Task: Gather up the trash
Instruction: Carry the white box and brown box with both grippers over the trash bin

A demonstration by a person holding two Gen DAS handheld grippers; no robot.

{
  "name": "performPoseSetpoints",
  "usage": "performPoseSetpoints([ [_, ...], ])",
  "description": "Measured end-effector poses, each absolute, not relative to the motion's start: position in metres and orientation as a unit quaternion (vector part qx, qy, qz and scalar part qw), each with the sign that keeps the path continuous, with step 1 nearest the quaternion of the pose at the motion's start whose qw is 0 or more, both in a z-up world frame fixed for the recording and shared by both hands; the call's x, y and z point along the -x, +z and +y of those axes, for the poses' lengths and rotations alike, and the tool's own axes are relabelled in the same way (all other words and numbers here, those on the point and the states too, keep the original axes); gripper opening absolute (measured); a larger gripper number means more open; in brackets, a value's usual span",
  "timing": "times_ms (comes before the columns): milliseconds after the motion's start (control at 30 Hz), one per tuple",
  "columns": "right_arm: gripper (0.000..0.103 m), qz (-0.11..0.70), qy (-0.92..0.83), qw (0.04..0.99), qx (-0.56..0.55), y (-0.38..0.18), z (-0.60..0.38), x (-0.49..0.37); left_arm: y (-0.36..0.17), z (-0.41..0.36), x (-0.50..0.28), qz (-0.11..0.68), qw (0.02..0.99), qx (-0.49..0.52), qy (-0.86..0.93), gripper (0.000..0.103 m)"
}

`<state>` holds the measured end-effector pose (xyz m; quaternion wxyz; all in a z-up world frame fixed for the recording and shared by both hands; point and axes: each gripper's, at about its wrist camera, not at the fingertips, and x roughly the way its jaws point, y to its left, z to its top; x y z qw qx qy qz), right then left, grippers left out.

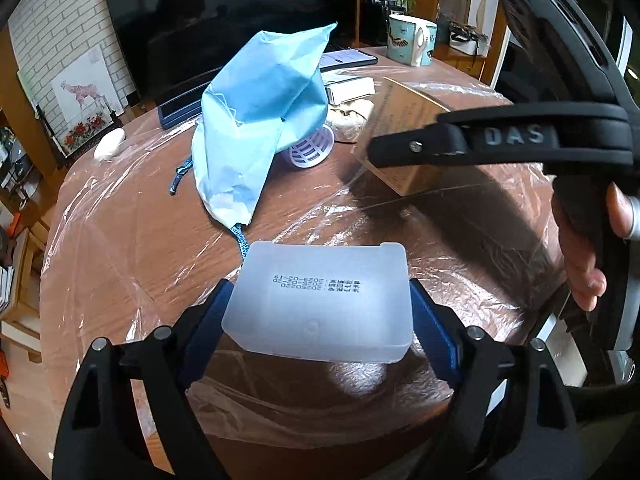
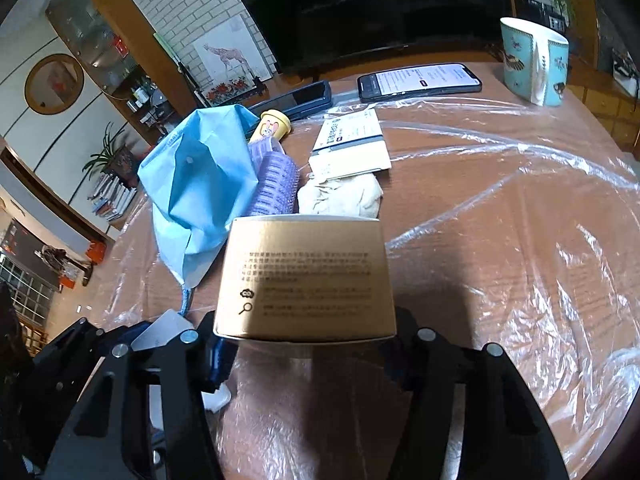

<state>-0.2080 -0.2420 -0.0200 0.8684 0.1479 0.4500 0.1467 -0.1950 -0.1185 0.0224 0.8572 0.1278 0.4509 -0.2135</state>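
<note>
My left gripper [image 1: 320, 304] is shut on a frosted white plastic box [image 1: 320, 300] with printed date text, held above the table. My right gripper [image 2: 306, 332] is shut on a gold cardboard box [image 2: 304, 276] with black text; it also shows in the left wrist view [image 1: 400, 132], with the right gripper's arm crossing from the right. A blue drawstring bag [image 1: 256, 120] stands crumpled on the table, also in the right wrist view [image 2: 196, 184]. A purple hair roller [image 2: 274, 188] lies beside it, with a crumpled beige tissue [image 2: 344, 198] near.
The round wooden table [image 2: 500, 240] is covered in clear plastic film. On it are a teal mug [image 2: 534, 64], a lit phone [image 2: 420, 80], a white leaflet box [image 2: 352, 140], a dark case [image 2: 296, 98], a yellow-capped tube [image 2: 272, 124] and a white oval object [image 1: 109, 144].
</note>
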Motion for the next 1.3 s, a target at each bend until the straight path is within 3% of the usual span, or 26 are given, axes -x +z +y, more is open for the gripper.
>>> performPoseSetpoints([
  [1300,0.057,0.423,0.183,0.875,-0.15,0.013,-0.278,0.298,0.055,-0.113,0.235,0.43,0.882,-0.069,-0.178,0.085],
])
